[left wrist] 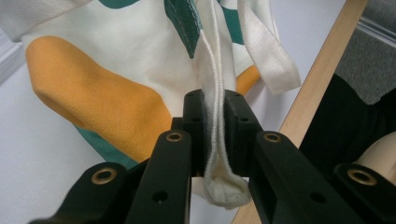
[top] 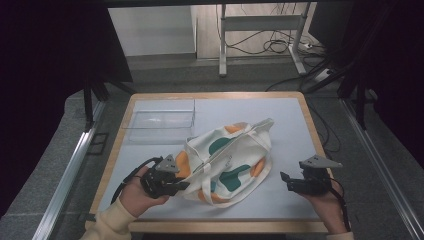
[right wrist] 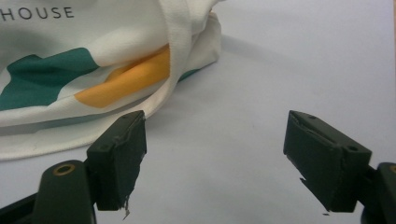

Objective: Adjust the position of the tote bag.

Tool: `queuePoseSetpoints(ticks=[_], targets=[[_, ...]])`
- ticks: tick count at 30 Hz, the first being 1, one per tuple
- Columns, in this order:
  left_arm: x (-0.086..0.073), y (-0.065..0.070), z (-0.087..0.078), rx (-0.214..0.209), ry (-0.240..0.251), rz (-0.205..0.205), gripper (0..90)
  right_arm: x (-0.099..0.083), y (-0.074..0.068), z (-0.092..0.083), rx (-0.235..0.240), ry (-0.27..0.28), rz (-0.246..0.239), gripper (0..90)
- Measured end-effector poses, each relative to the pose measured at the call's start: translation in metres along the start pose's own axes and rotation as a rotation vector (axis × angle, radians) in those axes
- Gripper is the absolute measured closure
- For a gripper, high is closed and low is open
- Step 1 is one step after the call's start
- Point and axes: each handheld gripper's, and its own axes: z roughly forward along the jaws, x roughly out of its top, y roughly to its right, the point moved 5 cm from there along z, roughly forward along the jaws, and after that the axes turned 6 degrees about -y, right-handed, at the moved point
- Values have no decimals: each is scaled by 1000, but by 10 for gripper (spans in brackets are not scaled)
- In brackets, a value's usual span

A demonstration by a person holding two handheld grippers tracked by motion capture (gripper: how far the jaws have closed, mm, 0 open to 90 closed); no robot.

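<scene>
Canvas tote bag, cream with green and orange patches, lying crumpled on the grey mat of the table, toward the middle of the near half; a clear plastic box stands in the far left corner, apart from the bag. High view: left gripper at the bag's near left edge, held in the left hand, forearm in a cream sleeve entering from the near edge; right gripper in the right hand near the near right corner, pointing left toward the bag, apart from it. Left gripper view: the detail hidden from above; the jaws are clamped together on a folded white strap of the bag, the fold's end protruding below the pads; the wooden table edge runs just beside them. Right gripper view: jaws wide apart with nothing between them, low over bare mat; the bag's bottom edge lies just beyond the left-hand jaw, and printed letters reading "HOUSE" show on the cloth. Open room: bare mat to the right of the bag up to the right rim, and a strip along the far edge beyond the bag; the near left corner is crowded by hand and bag.
</scene>
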Motion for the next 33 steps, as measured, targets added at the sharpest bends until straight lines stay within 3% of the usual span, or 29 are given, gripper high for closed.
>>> queuePoseSetpoints(ticks=[8, 15, 27, 33], targets=[[-1, -2, 1, -14, 10, -13, 813, 15, 3, -9, 18, 42, -34, 253], [-4, -1, 4, -23, 9, -15, 815, 42, 3, -16, 49, 59, -92, 269], [-5, -3, 5, -32, 16, -16, 815, 92, 14, -3, 36, 8, -147, 274], [-5, -3, 4, -36, 21, -14, 814, 102, 18, 7, 21, -7, -159, 279]])
